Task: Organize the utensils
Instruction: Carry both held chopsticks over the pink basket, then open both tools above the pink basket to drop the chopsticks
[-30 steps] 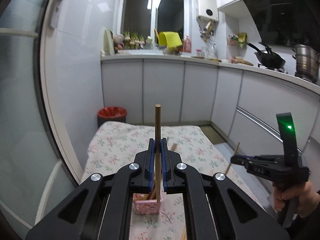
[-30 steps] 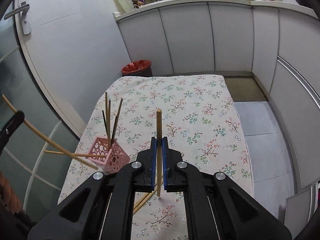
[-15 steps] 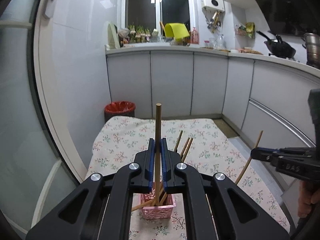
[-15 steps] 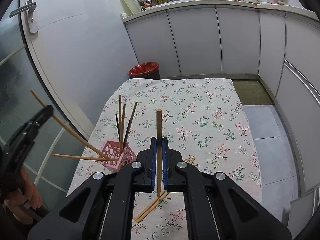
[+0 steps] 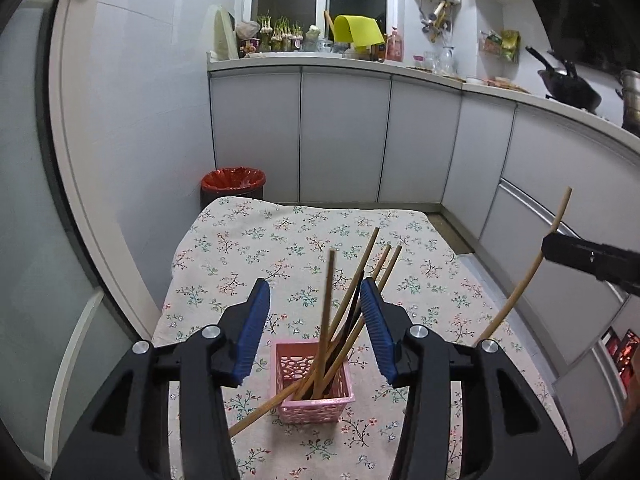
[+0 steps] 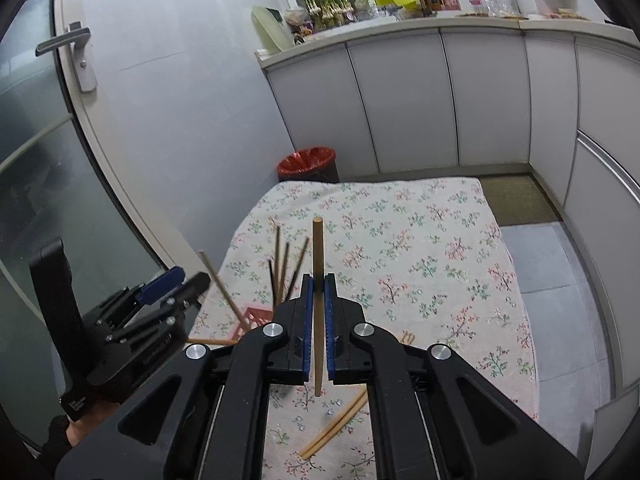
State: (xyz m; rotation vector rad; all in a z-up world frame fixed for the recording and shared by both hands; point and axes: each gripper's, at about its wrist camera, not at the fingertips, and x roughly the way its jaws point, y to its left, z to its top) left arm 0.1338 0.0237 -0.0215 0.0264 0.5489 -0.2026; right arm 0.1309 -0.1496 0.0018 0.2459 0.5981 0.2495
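Note:
A pink perforated holder [image 5: 314, 382] stands on the floral tablecloth [image 5: 304, 236] with several wooden chopsticks [image 5: 327, 312] leaning in it. My left gripper [image 5: 314, 316] is open, its blue pads either side of the chopsticks just above the holder. My right gripper [image 6: 318, 300] is shut on an upright wooden chopstick [image 6: 317, 264], held above the cloth to the right of the holder [image 6: 254, 318]. The right gripper also shows in the left wrist view [image 5: 568, 250] with its chopstick [image 5: 528, 268]. The left gripper appears at the left of the right wrist view [image 6: 176, 284].
Two loose chopsticks [image 6: 336, 426] lie on the cloth under my right gripper, and more tips [image 6: 406, 336] lie further right. A red-lined bin [image 5: 233, 182] stands beyond the table's far edge. Grey cabinets [image 5: 344, 136] run behind; a glass door [image 6: 36, 184] is left.
My left gripper has opened and let go of its chopstick, which now stands in the pink holder. My right gripper still holds its chopstick and has drawn closer to the holder.

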